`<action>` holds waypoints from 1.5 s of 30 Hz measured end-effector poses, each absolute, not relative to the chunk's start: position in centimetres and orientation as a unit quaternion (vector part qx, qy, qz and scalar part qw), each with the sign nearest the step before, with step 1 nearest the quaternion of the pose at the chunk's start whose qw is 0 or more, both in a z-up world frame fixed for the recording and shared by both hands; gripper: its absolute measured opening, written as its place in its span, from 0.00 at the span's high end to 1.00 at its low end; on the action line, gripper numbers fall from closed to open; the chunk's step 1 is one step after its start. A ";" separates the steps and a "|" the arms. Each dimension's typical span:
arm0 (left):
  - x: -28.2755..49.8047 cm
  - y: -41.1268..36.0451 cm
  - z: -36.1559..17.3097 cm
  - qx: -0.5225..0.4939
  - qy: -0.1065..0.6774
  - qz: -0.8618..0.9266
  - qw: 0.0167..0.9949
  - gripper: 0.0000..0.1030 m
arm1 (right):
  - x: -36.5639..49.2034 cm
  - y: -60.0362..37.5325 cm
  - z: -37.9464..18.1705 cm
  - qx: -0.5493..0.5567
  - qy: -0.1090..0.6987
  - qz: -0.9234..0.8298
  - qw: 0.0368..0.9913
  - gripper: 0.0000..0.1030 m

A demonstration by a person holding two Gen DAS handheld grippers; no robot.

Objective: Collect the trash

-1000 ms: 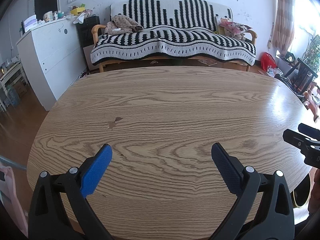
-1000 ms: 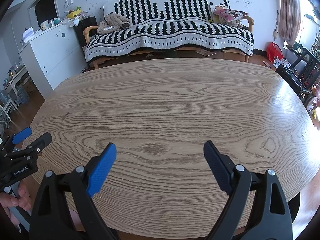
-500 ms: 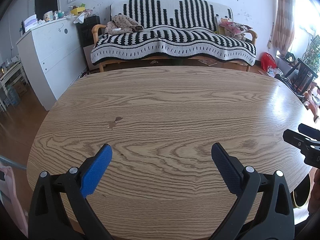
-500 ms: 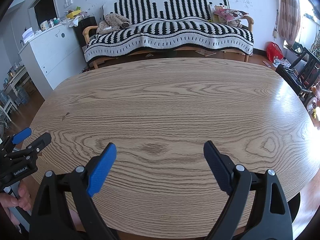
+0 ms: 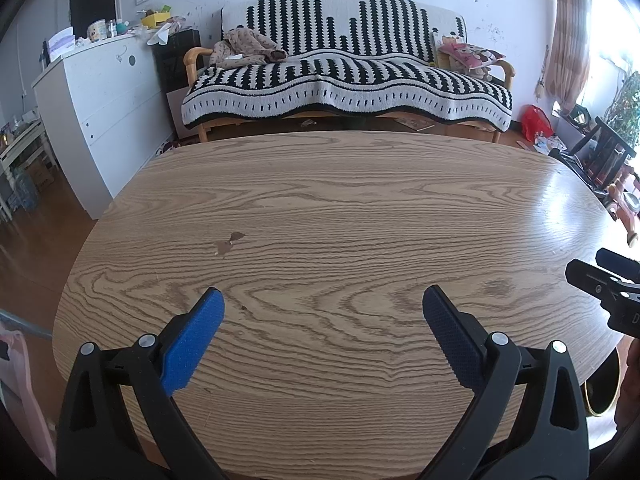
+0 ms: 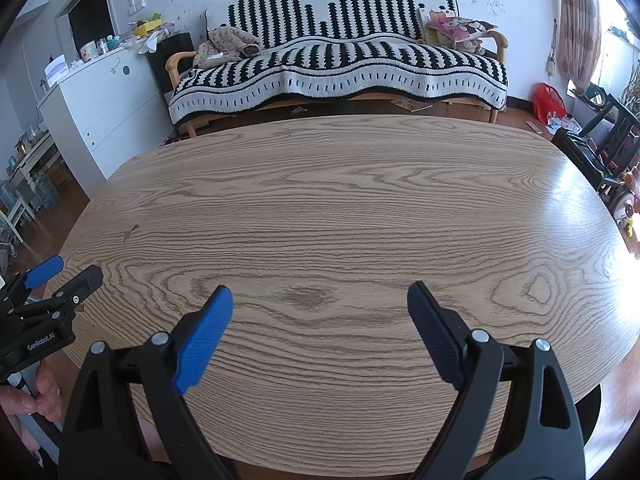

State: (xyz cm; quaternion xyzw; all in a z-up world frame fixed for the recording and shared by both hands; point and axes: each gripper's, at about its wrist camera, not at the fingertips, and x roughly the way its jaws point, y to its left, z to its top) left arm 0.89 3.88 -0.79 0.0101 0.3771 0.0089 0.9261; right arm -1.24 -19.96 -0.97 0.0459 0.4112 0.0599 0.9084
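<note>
Nearest, the left gripper (image 5: 323, 304) and the right gripper (image 6: 320, 300) hang above the wooden tabletop (image 5: 340, 208), both with fingers (image 5: 192, 340) spread wide and holding nothing. No trash shows on the wood, only a small chipped mark (image 5: 229, 242). Beyond stands a striped sofa (image 5: 344, 80).

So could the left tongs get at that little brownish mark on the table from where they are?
Probably yes. The left tongs are open above the table, and only bare wood lies between them and the mark, just ahead to their left.
</note>
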 end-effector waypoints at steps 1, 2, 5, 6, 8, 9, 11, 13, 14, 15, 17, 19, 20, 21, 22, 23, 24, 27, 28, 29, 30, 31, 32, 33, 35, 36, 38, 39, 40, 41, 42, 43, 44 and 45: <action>0.9 3.9 -0.8 0.010 0.377 0.008 0.926 0.06 | -1.2 -20.0 -1.0 0.046 0.411 0.060 0.908 0.17; 0.8 3.8 -0.8 0.010 0.377 0.009 0.926 0.06 | -1.2 -19.9 -1.0 0.046 0.411 0.060 0.908 0.17; 0.8 3.8 -0.8 0.009 0.377 0.010 0.926 0.06 | -1.2 -20.0 -1.0 0.047 0.411 0.059 0.908 0.17; 0.8 3.8 -0.8 0.010 0.377 0.011 0.926 0.06 | -1.2 -19.9 -1.0 0.047 0.411 0.060 0.908 0.17; 0.7 3.8 -0.8 0.009 0.378 0.014 0.926 0.06 | -1.3 -20.0 -1.0 0.047 0.411 0.059 0.908 0.17; 0.7 3.8 -0.9 0.007 0.379 0.013 0.925 0.06 | -1.3 -20.0 -1.0 0.047 0.411 0.060 0.908 0.17; 0.7 3.7 -0.9 0.006 0.380 0.013 0.925 0.06 | -1.3 -20.0 -1.0 0.046 0.411 0.059 0.908 0.17; 0.6 3.7 -0.9 0.006 0.379 0.012 0.925 0.06 | -1.3 -20.0 -1.0 0.047 0.412 0.060 0.908 0.17; 0.6 3.7 -0.9 0.005 0.380 0.013 0.925 0.06 | -1.3 -20.0 -1.0 0.046 0.412 0.060 0.908 0.17; 0.6 3.7 -0.8 0.005 0.380 0.013 0.925 0.06 | -1.3 -19.9 -1.0 0.046 0.411 0.060 0.908 0.17; 0.5 3.6 -0.8 0.005 0.381 0.014 0.924 0.06 | -1.3 -19.9 -1.0 0.047 0.412 0.060 0.908 0.17; 0.4 3.6 -0.8 0.005 0.381 0.015 0.924 0.06 | -1.3 -20.0 -1.0 0.047 0.412 0.060 0.908 0.17; 0.4 3.6 -0.8 0.005 0.381 0.015 0.924 0.06 | -1.3 -20.0 -1.0 0.046 0.412 0.060 0.908 0.17; 0.4 3.6 -0.7 0.003 0.381 0.015 0.924 0.06 | -1.3 -20.0 -1.0 0.047 0.412 0.060 0.908 0.17; 0.3 3.6 -0.7 0.001 0.381 0.015 0.925 0.06 | -1.3 -20.0 -1.0 0.047 0.412 0.060 0.908 0.17; 0.3 3.6 -0.6 -0.001 0.380 0.014 0.925 0.06 | -1.3 -20.0 -1.0 0.046 0.412 0.060 0.908 0.17; 0.3 3.6 -0.6 -0.002 0.380 0.014 0.925 0.06 | -1.3 -20.0 -1.0 0.046 0.411 0.061 0.908 0.17; 0.2 3.6 -0.5 0.000 0.379 0.015 0.925 0.06 | -1.3 -19.9 -1.0 0.046 0.412 0.060 0.908 0.16; 0.2 3.5 -0.5 0.001 0.378 0.015 0.926 0.06 | -1.3 -20.0 -1.0 0.046 0.413 0.060 0.908 0.16; 0.2 3.4 -0.5 0.001 0.378 0.015 0.926 0.06 | -1.4 -20.0 -1.0 0.046 0.413 0.061 0.908 0.16; 0.2 3.4 -0.5 0.000 0.378 0.014 0.926 0.06 | -1.3 -20.0 -1.0 0.046 0.412 0.060 0.908 0.16; 0.1 3.4 -0.5 0.000 0.378 0.013 0.926 0.06 | -1.4 -20.0 -1.0 0.046 0.412 0.060 0.908 0.16; 0.2 3.5 -0.5 0.000 0.378 0.012 0.926 0.06 | -1.3 -20.0 -1.0 0.046 0.412 0.060 0.908 0.16; 0.1 3.5 -0.4 -0.001 0.377 0.012 0.926 0.06 | -1.3 -20.0 -1.0 0.046 0.412 0.060 0.908 0.16; 0.1 3.6 -0.4 -0.002 0.375 0.011 0.927 0.06 | -1.4 -20.0 -1.0 0.046 0.412 0.060 0.908 0.16; 0.1 3.6 -0.4 -0.002 0.374 0.011 0.927 0.06 | -1.4 -20.1 -1.0 0.047 0.412 0.060 0.908 0.16; 0.0 3.5 -0.3 -0.001 0.374 0.011 0.928 0.06 | -1.4 -20.0 -1.0 0.046 0.412 0.061 0.908 0.16; 0.1 3.5 -0.4 -0.001 0.374 0.012 0.927 0.06 | -1.4 -20.1 -1.0 0.046 0.412 0.060 0.908 0.16; 0.1 3.6 -0.3 -0.001 0.375 0.014 0.927 0.06 | -1.4 -20.1 -1.0 0.046 0.412 0.060 0.908 0.16; 0.2 3.6 -0.4 -0.002 0.379 0.015 0.925 0.06 | -1.4 -20.1 -1.0 0.046 0.413 0.060 0.908 0.16; 0.3 3.7 -0.5 -0.005 0.383 0.014 0.924 0.06 | -1.4 -20.1 -1.0 0.046 0.413 0.060 0.908 0.16; 0.4 3.7 -0.6 -0.007 0.387 0.012 0.922 0.06 | -1.4 -20.1 -0.9 0.046 0.413 0.061 0.908 0.16; 0.5 3.8 -0.6 -0.009 0.388 0.012 0.921 0.06 | -1.4 -20.1 -0.9 0.046 0.413 0.061 0.908 0.16; 0.4 3.8 -0.7 -0.009 0.389 0.013 0.921 0.06 | -1.4 -20.1 -0.9 0.046 0.413 0.060 0.908 0.16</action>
